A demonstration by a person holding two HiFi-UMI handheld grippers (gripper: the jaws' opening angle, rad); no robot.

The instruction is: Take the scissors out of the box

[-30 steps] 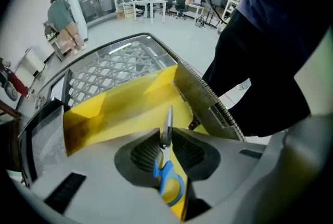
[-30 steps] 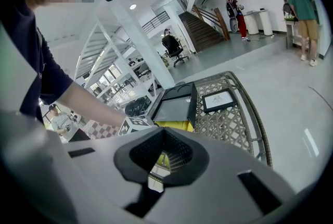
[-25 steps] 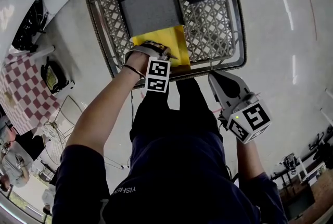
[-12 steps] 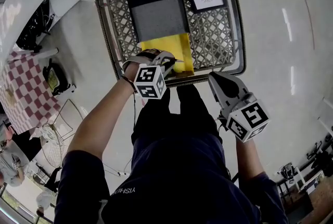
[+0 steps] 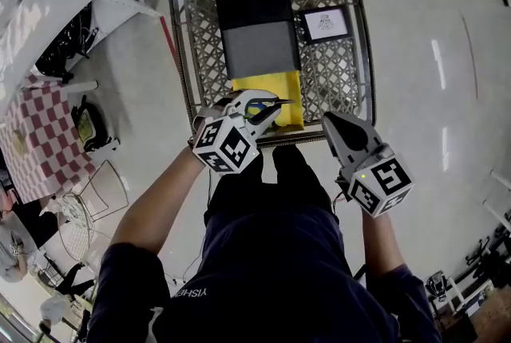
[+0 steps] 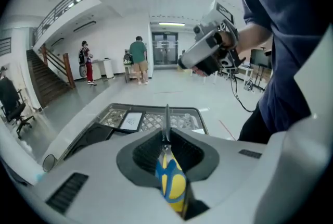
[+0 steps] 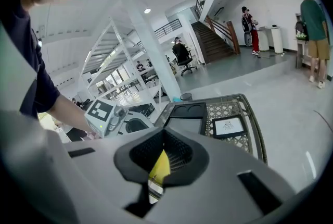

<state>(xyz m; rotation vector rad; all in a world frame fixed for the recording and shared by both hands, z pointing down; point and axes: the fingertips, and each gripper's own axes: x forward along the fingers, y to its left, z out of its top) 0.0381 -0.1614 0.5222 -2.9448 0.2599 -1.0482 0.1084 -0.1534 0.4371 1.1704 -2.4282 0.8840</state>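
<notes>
The scissors [image 5: 261,104], with a blue and yellow handle [image 6: 172,182], sit between the jaws of my left gripper [image 5: 268,112], which is shut on them. Their blades [image 6: 166,117] stick out past the tips. This gripper hangs above the near rim of the metal lattice basket [image 5: 363,38]. Inside the basket lies the black and grey box [image 5: 259,34] with a yellow flap [image 5: 275,90] at its near end. My right gripper [image 5: 332,121] is shut and holds nothing, hovering at the basket's near right corner. It also shows in the left gripper view [image 6: 207,52].
A small framed picture [image 5: 326,24] lies in the basket right of the box. A red and white checked cloth [image 5: 32,146], white frames and wire racks [image 5: 100,190] stand at the left. My legs are directly below the grippers. People [image 6: 138,59] stand far off down the hall.
My left gripper has risen out of the basket with the scissors and rolled, so its marker cube now faces up. The right gripper lifted slightly.
</notes>
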